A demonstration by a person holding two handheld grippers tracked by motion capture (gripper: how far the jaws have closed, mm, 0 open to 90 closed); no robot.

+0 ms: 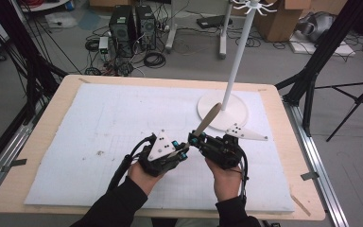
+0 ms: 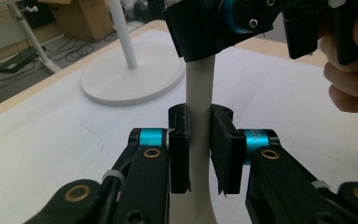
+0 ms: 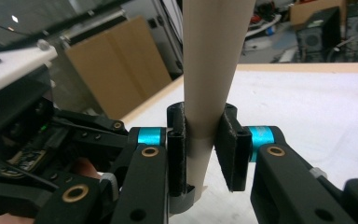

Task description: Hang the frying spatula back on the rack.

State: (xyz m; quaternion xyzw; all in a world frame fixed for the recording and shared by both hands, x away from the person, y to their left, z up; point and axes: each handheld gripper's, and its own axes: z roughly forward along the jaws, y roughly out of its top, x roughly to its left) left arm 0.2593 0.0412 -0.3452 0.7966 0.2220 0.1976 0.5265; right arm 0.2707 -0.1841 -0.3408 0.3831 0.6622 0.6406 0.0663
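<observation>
Beige shoehorn is pinched by both claws above the near middle of the counter: left claw on its lower shaft, right claw higher. White stand base is located far right.

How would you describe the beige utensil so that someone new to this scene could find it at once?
Start at the white stand on the table's far right, then look just in front of its round base. There the left gripper and right gripper meet around one beige wooden utensil, the sole tan item, angled upward.
</observation>
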